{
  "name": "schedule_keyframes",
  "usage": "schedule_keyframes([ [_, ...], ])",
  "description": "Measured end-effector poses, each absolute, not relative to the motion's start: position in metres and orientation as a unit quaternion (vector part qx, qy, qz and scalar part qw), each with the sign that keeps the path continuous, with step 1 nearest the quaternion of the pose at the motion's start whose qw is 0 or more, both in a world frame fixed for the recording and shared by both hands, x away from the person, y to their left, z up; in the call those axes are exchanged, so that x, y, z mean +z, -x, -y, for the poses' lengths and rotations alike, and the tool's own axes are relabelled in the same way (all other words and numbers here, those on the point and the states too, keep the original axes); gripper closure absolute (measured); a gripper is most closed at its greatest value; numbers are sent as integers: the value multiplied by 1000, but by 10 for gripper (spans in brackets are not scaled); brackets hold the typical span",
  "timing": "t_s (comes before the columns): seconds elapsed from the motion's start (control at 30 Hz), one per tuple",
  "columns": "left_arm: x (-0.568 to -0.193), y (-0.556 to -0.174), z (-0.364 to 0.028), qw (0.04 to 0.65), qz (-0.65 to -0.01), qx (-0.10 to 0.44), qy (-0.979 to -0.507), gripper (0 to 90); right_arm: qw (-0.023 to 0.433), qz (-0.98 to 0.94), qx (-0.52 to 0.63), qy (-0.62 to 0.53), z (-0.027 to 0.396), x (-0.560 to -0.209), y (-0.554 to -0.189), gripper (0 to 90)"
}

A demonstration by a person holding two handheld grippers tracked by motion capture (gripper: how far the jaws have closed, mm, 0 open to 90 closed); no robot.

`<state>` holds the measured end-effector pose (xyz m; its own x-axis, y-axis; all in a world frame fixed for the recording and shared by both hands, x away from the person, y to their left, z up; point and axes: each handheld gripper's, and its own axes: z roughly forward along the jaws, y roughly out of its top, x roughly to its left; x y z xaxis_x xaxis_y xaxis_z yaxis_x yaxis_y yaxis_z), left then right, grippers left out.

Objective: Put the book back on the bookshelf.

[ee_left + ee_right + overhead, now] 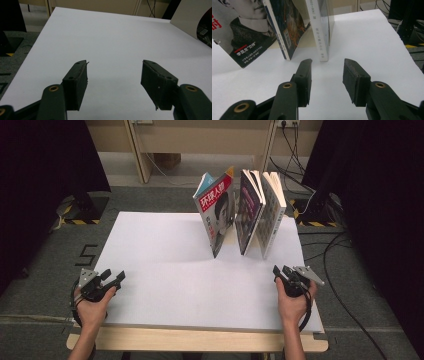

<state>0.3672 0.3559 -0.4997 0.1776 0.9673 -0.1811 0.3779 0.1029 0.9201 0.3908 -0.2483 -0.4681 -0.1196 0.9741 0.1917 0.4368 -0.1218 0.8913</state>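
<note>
**A:** What is seen ahead of the right gripper [281, 272]?

**B:** Three books are seen standing on the white table [165, 270], just beyond the gripper's tips and slightly to their left. Nearest, almost straight ahead in the right gripper view, a white-spined book [321, 30] is stood upright. Just left of it a dark-covered book [284, 27] is leaned, and farther left a magazine with a portrait cover [242, 32] is tilted. None is touched by the gripper.

**A:** How are that gripper's jaws set?

**B:** They are held moderately wide apart, with nothing gripped between them; only bare table is seen in the gap.

**A:** And the left gripper [114, 277]?

**B:** It is held low over the table's near left edge, well apart from the books, which stand far off to its right. Its jaws are spread wide and nothing is held.
</note>
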Motion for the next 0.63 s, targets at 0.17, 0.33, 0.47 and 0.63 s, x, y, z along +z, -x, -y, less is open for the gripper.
schedule_keyframes([
  [0.17, -500, -365, -354, 484, -557, 316, -597, 368, 294, -594, 454, -596, 248, -469, -391, 594],
  [0.33, -500, -362, -351, 481, -547, 335, -598, 358, 295, -595, 450, -597, 248, -470, -392, 594],
  [0.47, -500, -362, -352, 483, -551, 332, -594, 357, 292, -597, 448, -598, 246, -472, -392, 594],
  [0.63, -500, -361, -352, 484, -551, 337, -590, 358, 292, -600, 446, -596, 245, -473, -393, 591],
])
